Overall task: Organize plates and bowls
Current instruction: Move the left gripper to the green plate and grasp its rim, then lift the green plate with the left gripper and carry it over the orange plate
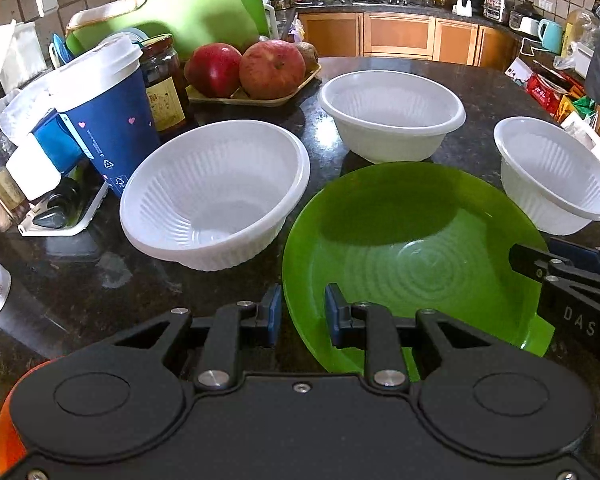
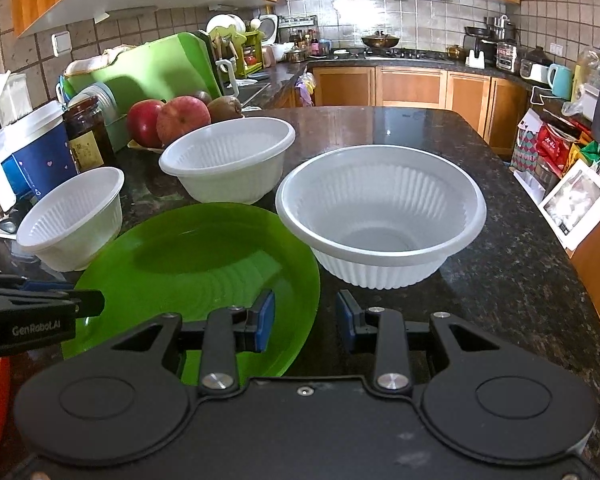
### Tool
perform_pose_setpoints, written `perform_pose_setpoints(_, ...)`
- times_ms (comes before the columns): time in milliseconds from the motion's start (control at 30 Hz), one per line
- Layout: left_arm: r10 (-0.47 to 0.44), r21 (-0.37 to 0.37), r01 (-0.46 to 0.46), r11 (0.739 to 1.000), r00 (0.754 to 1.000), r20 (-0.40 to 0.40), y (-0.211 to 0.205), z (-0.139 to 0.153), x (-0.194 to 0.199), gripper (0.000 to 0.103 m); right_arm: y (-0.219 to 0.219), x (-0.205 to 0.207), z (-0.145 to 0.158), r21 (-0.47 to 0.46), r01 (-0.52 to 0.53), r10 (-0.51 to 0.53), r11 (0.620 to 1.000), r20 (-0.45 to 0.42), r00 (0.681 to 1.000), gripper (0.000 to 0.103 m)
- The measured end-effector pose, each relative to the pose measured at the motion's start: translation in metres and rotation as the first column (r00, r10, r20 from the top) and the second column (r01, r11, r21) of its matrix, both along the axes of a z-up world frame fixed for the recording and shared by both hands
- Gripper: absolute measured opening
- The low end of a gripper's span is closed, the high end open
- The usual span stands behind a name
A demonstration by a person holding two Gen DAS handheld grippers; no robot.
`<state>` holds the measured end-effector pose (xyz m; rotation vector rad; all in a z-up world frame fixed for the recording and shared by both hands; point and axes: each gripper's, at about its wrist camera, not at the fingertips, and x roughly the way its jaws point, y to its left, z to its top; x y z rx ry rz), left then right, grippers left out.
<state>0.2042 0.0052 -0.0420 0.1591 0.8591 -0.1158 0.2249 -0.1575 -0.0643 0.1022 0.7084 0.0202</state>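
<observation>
Both tongs (image 1: pixel 302 314) (image 2: pixel 305 322) parted over green plate (image 1: pixel 412 264) rim, speckled dark countertop (image 2: pixel 500 280) (wooden cabinets (image 2: pixel 412 86) behind)

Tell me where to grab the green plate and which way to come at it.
Take the green plate by its thin near rim, coming in low from the front. It lies flat and shallow, and white bowls crowd its far edge, so only the near edge looks free. The left gripper already straddles that rim on its left, one finger over the plate, jaws apart.

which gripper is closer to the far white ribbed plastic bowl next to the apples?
Hard to call. Left gripper straddles the green plate's left rim, right gripper its right rim; bowl sits beyond both.
</observation>
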Motion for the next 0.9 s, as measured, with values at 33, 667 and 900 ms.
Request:
perform_pose_setpoints(33, 0.003, 0.003, -0.003, 1.000, 1.000, -0.003, -0.001, -0.001, 0.001, 0.034, 0.000, 0.001, -0.001, 0.000, -0.003, 0.003, 1.000, 0.000, 1.000, 0.036)
perform_pose_setpoints(667, 0.011, 0.003, -0.011, 1.000, 1.000, -0.026, -0.002, 0.001, 0.003, 0.019, -0.002, -0.003, -0.003, -0.028, -0.007, 0.007, 1.000, -0.004, 1.000, 0.017)
perform_pose_setpoints(900, -0.012, 0.011, 0.012, 1.000, 1.000, -0.024, -0.003, 0.003, -0.009, 0.019, -0.003, -0.012, 0.000, -0.023, -0.004, 0.003, 1.000, -0.011, 1.000, 0.017)
